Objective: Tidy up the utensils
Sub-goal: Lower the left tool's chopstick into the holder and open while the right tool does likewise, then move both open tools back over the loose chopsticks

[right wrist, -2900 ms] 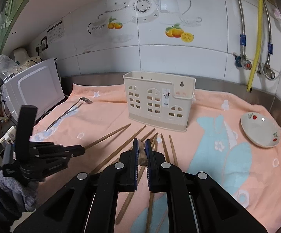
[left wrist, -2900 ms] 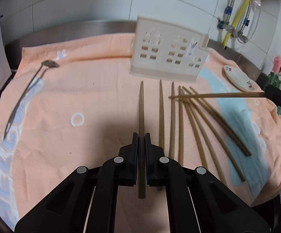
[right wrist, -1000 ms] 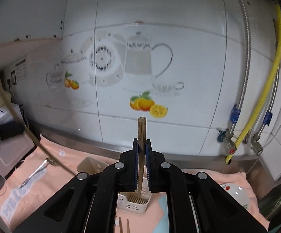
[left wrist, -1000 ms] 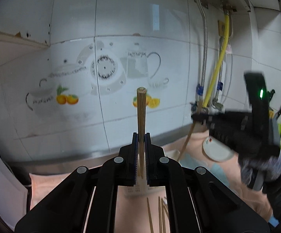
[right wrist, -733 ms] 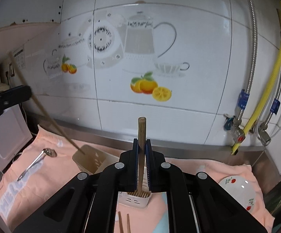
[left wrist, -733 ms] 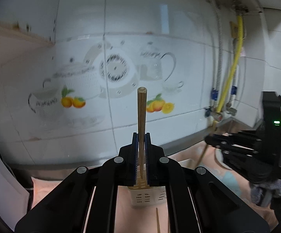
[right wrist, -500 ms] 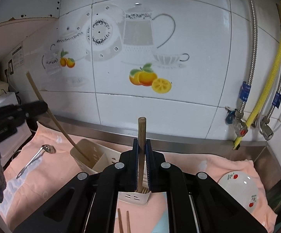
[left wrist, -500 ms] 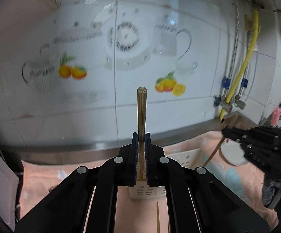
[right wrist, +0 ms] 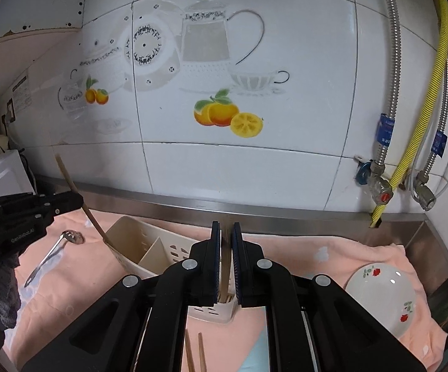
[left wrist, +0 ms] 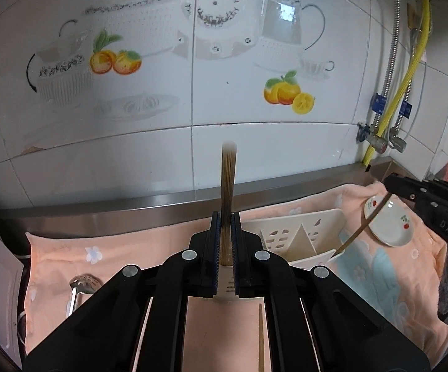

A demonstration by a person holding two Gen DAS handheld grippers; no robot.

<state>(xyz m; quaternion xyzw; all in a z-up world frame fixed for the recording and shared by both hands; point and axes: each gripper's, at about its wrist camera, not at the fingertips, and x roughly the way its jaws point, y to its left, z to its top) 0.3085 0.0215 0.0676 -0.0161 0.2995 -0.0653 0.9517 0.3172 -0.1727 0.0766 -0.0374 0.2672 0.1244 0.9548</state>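
Left wrist view: the left gripper [left wrist: 225, 248] clamps an upright chopstick [left wrist: 228, 183]; the white holder [left wrist: 301, 238] stands just behind it.

Right wrist view: the right gripper [right wrist: 225, 257] pinches another chopstick [right wrist: 224, 279] above the holder.

Both grippers, left gripper [left wrist: 225, 254] and right gripper [right wrist: 226, 263], went from the peach towel up and now down over the cream slotted plastic utensil holder [left wrist: 301, 238], each thin brown wooden chopstick [left wrist: 228, 186] now upright, lower end at the holder's top.
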